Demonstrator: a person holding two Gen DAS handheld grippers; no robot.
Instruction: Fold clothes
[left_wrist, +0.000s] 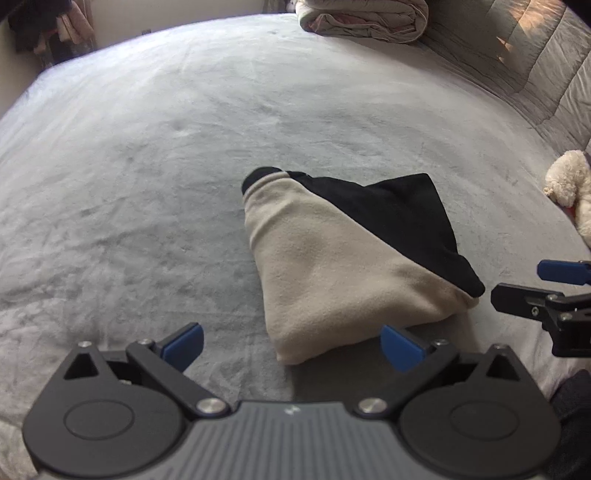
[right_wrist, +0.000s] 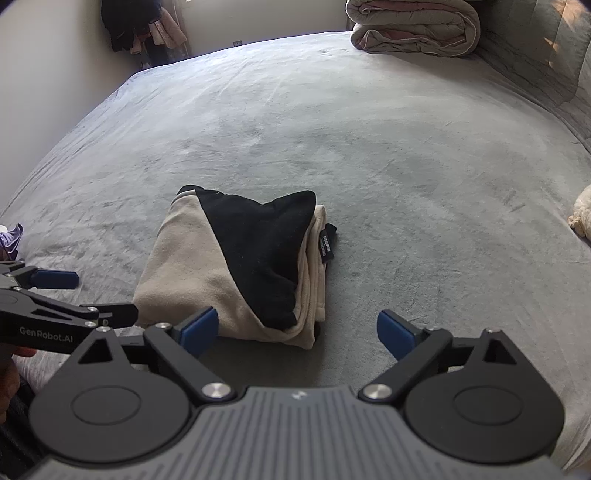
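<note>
A folded beige and black fleece garment (left_wrist: 332, 266) (right_wrist: 236, 266) lies on the grey bed cover. My left gripper (left_wrist: 291, 347) hovers at its near left corner, jaws wide open, nothing pressed between the blue pads; its right pad (left_wrist: 400, 347) sits just at the garment's near edge. My right gripper (right_wrist: 299, 328) stands open over the garment's near right corner, its left pad (right_wrist: 197, 330) close to the beige edge. Each gripper shows in the other's view: the right one (left_wrist: 546, 291), the left one (right_wrist: 74, 295).
The grey bed cover (right_wrist: 406, 147) spreads wide beyond the garment. A rolled quilt (right_wrist: 413, 27) lies at the far edge, a padded headboard (left_wrist: 546, 55) at right. A white plush toy (left_wrist: 570, 184) rests at the right edge. Clothes hang in the far left corner (right_wrist: 136, 26).
</note>
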